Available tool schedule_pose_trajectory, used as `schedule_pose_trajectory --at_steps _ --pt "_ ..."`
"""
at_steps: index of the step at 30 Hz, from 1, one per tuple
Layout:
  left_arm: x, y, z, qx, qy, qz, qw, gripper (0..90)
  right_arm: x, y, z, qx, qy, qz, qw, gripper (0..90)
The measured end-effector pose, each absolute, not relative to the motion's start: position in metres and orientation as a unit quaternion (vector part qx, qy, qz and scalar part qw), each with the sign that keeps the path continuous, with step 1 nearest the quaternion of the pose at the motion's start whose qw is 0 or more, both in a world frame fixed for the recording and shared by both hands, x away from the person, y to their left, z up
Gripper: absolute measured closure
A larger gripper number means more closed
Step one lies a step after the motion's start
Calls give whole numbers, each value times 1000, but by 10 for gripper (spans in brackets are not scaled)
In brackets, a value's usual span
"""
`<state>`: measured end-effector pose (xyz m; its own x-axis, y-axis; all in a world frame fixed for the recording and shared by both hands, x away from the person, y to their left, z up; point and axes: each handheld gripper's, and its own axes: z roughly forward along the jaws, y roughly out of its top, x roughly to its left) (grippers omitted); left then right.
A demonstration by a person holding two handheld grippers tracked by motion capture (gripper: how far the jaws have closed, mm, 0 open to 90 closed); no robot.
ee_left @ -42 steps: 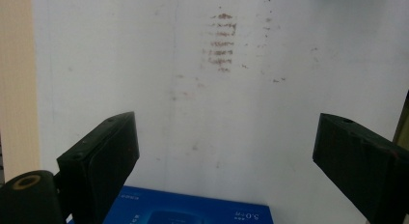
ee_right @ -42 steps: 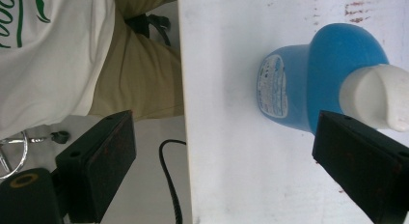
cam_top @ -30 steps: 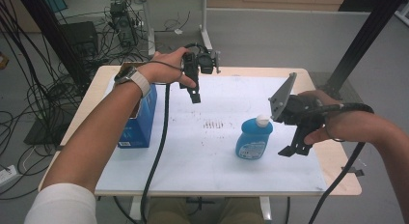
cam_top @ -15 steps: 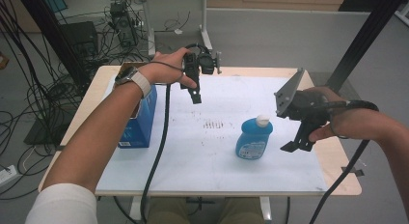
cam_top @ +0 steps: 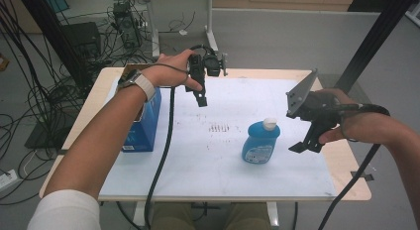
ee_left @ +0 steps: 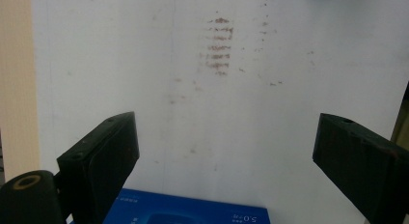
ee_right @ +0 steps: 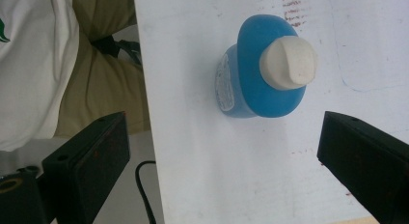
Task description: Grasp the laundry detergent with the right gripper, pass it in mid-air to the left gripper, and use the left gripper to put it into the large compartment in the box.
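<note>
Blue bottle (ee_right: 260, 74) upright between right tool (ee_right: 231, 161) jaws — gaping, apart; left tool (ee_left: 226, 161) gaping.

Even, soft overhead light; the white table sheet (cam_top: 218, 155) is bright without glare. Shadows are faint. All views are slightly soft, the near jaws blurred.

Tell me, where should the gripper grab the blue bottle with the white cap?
Probably across the blue bottle's wide body, below the white cap. It stands upright, so come down from above with the open right gripper beside it. The cap looks small and rounded, likelier to slip.
</note>
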<state>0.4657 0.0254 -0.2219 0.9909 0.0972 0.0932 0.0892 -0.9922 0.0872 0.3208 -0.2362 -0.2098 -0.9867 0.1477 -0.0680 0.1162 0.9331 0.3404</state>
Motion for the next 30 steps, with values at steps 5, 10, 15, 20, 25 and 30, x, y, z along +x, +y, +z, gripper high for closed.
schedule_pose_trajectory --at_steps 5,10,15,20,25,30 --pt "465 25 -222 997 46 49 40 94 323 -237 -214 71 981 175 45 47" --pt "466 25 -223 997 47 50 43 94 326 -240 -217 73 980 181 40 52" --pt "466 25 -223 997 49 49 43 94 329 -245 -221 79 978 188 38 53" --pt "466 25 -225 997 49 50 45 94 332 -247 -226 84 976 195 38 54" --pt "465 24 -226 997 47 49 47 94 335 -248 -231 86 975 203 35 59" --pt "465 24 -226 996 47 51 48 94 337 -248 -234 87 974 205 32 59"
